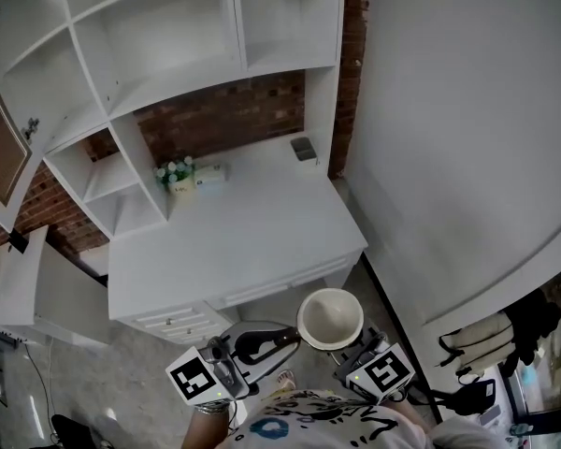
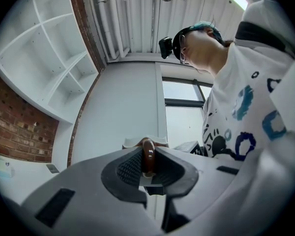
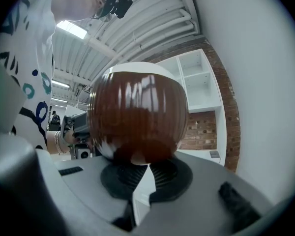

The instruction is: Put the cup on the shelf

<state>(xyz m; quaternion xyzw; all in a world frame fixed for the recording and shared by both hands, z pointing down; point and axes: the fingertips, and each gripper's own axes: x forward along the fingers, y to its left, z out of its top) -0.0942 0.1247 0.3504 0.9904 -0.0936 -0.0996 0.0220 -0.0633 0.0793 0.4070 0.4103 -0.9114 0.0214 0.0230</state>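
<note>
A round cup (image 1: 330, 318), glossy brown outside and cream inside, hangs mouth up close to the person's body, in front of the white desk. My left gripper (image 1: 285, 338) reaches it from the left. In the left gripper view that gripper (image 2: 147, 162) is shut on the cup's brown handle (image 2: 148, 153). My right gripper (image 1: 357, 346) sits under the cup's right side. In the right gripper view the cup (image 3: 137, 117) fills the middle, and the right gripper (image 3: 140, 163) has its pads nearly together at the cup's base. The white shelf unit (image 1: 159, 82) stands empty above the desk.
The white desk (image 1: 262, 241) carries a small plant with a box (image 1: 182, 176) and a dark small object (image 1: 304, 148) at the back. Drawers (image 1: 182, 324) lie below its front edge. A large white panel (image 1: 449, 138) rises on the right. A brick wall (image 1: 224, 115) backs the shelves.
</note>
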